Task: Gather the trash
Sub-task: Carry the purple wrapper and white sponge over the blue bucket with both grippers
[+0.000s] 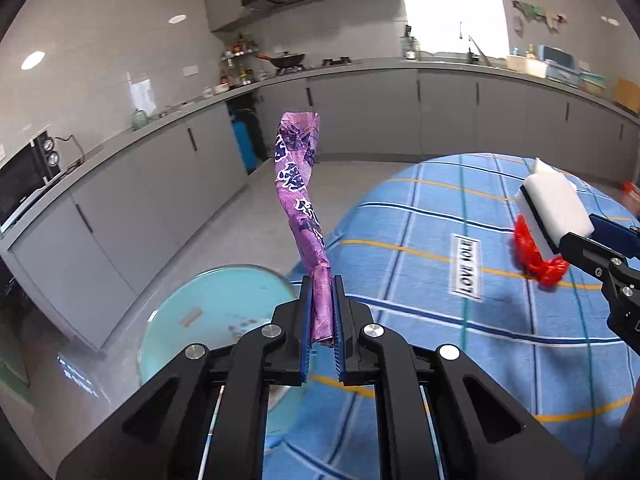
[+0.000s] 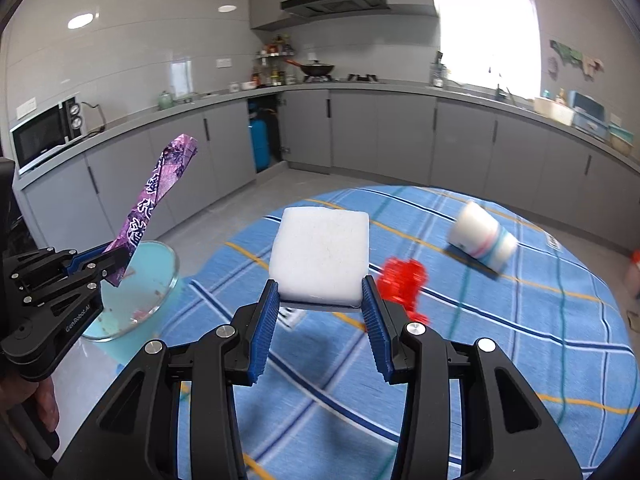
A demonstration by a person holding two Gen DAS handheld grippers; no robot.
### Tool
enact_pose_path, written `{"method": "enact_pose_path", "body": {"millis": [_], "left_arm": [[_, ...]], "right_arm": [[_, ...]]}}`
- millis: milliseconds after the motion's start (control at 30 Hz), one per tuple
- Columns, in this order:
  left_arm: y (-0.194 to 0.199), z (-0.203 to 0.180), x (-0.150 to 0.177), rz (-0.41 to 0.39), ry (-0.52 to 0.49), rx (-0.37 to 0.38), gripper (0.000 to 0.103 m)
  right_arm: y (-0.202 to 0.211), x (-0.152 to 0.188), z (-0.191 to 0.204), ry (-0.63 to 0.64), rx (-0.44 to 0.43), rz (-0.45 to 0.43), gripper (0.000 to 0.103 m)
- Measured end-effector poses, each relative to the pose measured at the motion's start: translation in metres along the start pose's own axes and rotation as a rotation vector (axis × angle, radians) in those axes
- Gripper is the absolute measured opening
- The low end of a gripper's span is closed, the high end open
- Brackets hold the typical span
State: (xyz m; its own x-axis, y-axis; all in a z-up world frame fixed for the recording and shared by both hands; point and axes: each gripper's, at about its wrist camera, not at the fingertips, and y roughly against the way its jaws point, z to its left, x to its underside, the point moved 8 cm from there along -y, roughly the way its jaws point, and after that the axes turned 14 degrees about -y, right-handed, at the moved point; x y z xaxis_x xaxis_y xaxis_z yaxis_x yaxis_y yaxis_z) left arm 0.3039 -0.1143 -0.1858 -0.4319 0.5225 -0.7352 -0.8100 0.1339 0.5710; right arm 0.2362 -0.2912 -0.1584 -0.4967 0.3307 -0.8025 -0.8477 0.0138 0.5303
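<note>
My left gripper [image 1: 322,280] is shut on a twisted purple wrapper [image 1: 299,184] that sticks up above the light-blue bin [image 1: 216,312] beside the table; it also shows in the right wrist view [image 2: 160,188]. My right gripper [image 2: 320,284] is shut on a white foam block [image 2: 320,254], held above the blue plaid tablecloth [image 2: 480,340]. The block also shows in the left wrist view [image 1: 554,210]. A crumpled red piece of trash [image 2: 402,280] lies on the cloth just right of the block. A white paper cup [image 2: 482,236] lies on its side further right.
The round table [image 1: 420,280] carries a "LOVE" label [image 1: 466,266]. The bin [image 2: 136,292] stands on the floor at the table's left edge, with a few scraps inside. Grey kitchen cabinets [image 2: 360,128] and a microwave [image 2: 44,136] line the far walls.
</note>
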Motion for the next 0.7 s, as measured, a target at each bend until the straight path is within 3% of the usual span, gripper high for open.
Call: {"method": "enact_pose_path", "body": {"millis": [700], "left_arm": [[0.005,0.092,0.047,0.063,0.071,-0.146,0.009]], "right_arm": [[-0.023,0.003,0.100,0.122,-0.150,0.023,0.042]]}}
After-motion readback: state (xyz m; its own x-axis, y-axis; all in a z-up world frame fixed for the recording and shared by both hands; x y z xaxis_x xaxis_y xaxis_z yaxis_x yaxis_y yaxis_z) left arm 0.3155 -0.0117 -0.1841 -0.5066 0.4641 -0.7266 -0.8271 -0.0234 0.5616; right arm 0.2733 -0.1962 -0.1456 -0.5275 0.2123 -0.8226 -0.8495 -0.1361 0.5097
